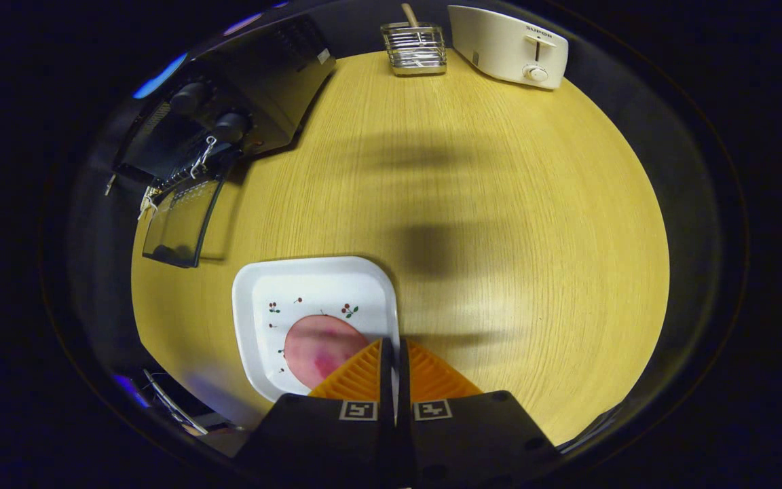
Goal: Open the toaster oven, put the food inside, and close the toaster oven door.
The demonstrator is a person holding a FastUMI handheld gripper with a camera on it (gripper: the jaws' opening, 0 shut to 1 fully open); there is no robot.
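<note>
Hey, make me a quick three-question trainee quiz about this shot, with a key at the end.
1. True or false: the toaster oven door is open.
2. What do the gripper fingers clamp? A) the plate rim B) the wire basket C) nothing
3. The pink food lies on the ____.

Key: 1 true. 2 A, the fingers are closed on the plate's edge. 3 plate.

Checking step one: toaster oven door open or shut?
Open: the toaster oven has its glass door swung down flat onto the table.
</note>
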